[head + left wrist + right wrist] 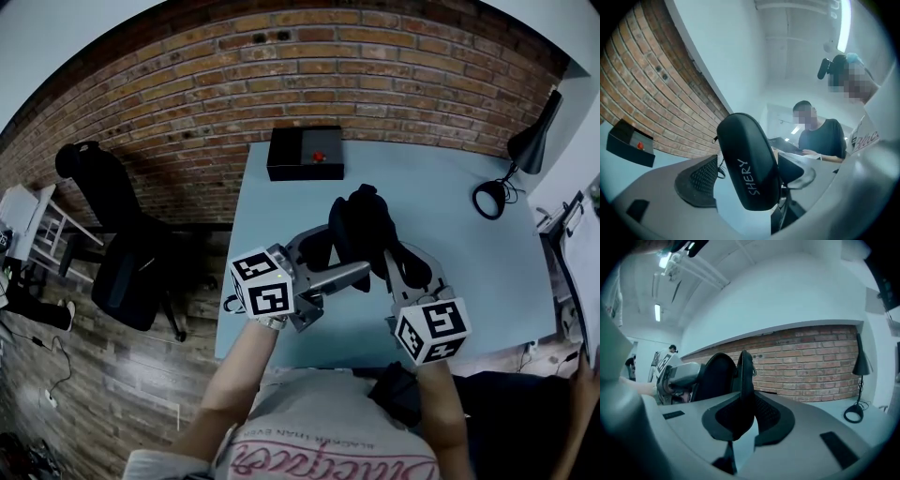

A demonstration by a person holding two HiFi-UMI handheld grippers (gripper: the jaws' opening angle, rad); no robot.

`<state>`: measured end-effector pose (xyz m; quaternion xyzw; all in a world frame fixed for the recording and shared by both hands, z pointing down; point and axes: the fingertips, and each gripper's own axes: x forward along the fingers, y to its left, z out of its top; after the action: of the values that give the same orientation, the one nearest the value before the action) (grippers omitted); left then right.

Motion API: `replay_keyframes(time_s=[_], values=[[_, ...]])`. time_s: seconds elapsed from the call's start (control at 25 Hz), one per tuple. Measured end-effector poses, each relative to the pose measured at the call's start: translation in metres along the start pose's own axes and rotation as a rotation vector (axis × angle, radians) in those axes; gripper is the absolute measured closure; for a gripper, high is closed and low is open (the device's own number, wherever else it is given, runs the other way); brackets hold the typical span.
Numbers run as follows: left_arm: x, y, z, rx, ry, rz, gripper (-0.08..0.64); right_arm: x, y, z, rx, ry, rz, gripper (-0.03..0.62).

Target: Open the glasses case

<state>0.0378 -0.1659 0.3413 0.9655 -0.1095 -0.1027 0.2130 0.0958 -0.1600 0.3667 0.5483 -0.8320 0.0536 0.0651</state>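
Note:
A black glasses case point(361, 225) hangs in the air over the blue table point(487, 272), gripped from both sides. My left gripper point(349, 275) comes in from the left and is shut on its body; in the left gripper view the case point(747, 161) with white lettering fills the space between the jaws of the left gripper point(747, 185). My right gripper point(392, 262) is shut on one thin half of the case point(744, 376), which stands edge-on between the pads of the right gripper point(745, 414). The case looks parted, its other half point(715, 376) leaning left.
A black box with a red button point(305, 153) sits at the table's far edge by the brick wall. A black desk lamp point(527, 150) stands at the far right corner. A black office chair point(117, 234) is left of the table. A seated person point(821, 136) is beyond the table.

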Motion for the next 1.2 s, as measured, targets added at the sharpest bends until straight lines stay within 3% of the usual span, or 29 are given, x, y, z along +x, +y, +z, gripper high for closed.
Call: replay_keyframes(time_s=[0.12, 0.28, 0.52, 0.64, 0.84, 1.2], values=[[-0.006, 0.008, 0.008, 0.054, -0.033, 0.067, 0.143, -0.006, -0.016, 0.005, 0.078, -0.029, -0.019, 0.531], [-0.013, 0.013, 0.017, 0.132, -0.076, 0.151, 0.143, -0.013, -0.024, 0.013, 0.110, -0.067, -0.040, 0.531], [-0.020, 0.007, 0.028, 0.381, -0.123, 0.331, 0.144, -0.014, -0.025, 0.012, 0.128, -0.066, -0.086, 0.531], [-0.022, 0.007, 0.030, 0.468, -0.129, 0.415, 0.147, -0.014, -0.027, 0.010, 0.164, -0.069, -0.097, 0.531], [-0.030, 0.007, 0.027, 0.506, -0.128, 0.479, 0.153, -0.015, -0.022, 0.008, 0.184, -0.073, -0.106, 0.531], [-0.028, 0.001, 0.023, 0.555, -0.101, 0.498, 0.158, -0.014, -0.013, 0.008, 0.181, -0.077, -0.109, 0.531]])
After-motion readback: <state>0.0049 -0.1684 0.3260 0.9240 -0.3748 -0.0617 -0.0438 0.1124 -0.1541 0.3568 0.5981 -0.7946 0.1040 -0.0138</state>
